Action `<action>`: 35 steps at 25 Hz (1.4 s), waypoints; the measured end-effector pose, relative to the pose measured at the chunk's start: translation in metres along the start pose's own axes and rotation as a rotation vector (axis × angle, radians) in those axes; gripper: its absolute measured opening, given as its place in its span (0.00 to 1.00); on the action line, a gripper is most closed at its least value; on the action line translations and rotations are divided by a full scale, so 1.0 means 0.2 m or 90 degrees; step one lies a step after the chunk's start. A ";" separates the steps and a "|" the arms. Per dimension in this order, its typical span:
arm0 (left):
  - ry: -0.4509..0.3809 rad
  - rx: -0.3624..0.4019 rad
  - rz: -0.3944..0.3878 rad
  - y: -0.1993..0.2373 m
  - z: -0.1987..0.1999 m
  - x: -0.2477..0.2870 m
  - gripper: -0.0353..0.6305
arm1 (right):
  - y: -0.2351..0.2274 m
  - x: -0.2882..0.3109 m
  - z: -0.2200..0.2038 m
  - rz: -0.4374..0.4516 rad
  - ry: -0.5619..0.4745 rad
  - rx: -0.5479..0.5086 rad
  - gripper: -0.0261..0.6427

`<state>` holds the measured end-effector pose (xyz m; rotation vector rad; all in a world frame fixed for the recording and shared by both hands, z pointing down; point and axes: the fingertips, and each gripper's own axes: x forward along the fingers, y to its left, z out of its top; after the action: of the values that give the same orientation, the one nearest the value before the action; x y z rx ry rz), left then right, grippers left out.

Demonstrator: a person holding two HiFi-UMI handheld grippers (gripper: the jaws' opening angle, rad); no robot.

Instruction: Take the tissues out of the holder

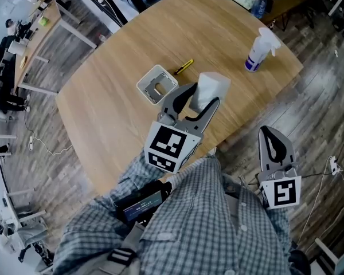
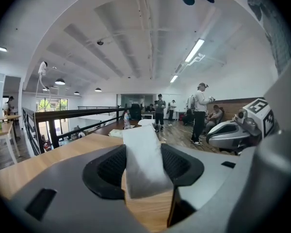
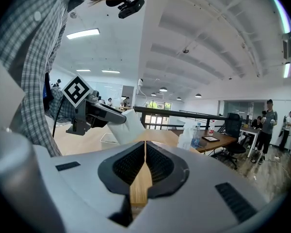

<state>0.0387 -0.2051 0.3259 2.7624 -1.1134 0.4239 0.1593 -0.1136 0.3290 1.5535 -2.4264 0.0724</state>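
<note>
Presently: left tool (image 1: 205, 94), held over the worktop (image 1: 114, 102), pinching a white wad of tissues (image 1: 213, 83) between its jaws. Holder (image 1: 157, 85), white and square, stands on the worktop just beside the tissues, apart from them. Right tool (image 1: 269, 135), jaws pressed together, nothing between them, off the worktop's near edge. Yellow pen (image 1: 183, 67) and spray bottle (image 1: 259, 50) on the worktop.

The tissues (image 1: 212, 86) are soft white paper, the table (image 1: 114, 110) matt pale wood, the holder (image 1: 146, 80) smooth white plastic.
</note>
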 end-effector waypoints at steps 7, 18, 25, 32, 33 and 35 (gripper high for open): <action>-0.003 0.008 -0.045 -0.13 0.01 0.00 0.41 | -0.02 -0.03 0.01 -0.017 -0.011 -0.003 0.07; -0.008 -0.015 -0.065 -0.18 0.02 0.00 0.41 | -0.02 -0.02 0.04 -0.017 -0.028 0.001 0.07; -0.003 -0.007 -0.080 -0.20 0.01 0.01 0.41 | -0.01 -0.01 0.03 -0.013 -0.023 0.003 0.07; -0.001 -0.009 -0.079 -0.18 0.00 0.01 0.41 | 0.00 0.00 0.04 -0.009 -0.030 -0.001 0.07; 0.001 -0.010 -0.077 -0.18 0.00 0.01 0.41 | 0.00 0.00 0.04 -0.008 -0.030 -0.003 0.07; 0.003 -0.014 -0.075 -0.17 -0.01 0.00 0.41 | 0.01 0.01 0.04 -0.005 -0.028 -0.007 0.07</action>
<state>0.0628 -0.1809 0.3265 2.7877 -0.9430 0.4007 0.1561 -0.1155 0.3219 1.5766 -2.4495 0.0233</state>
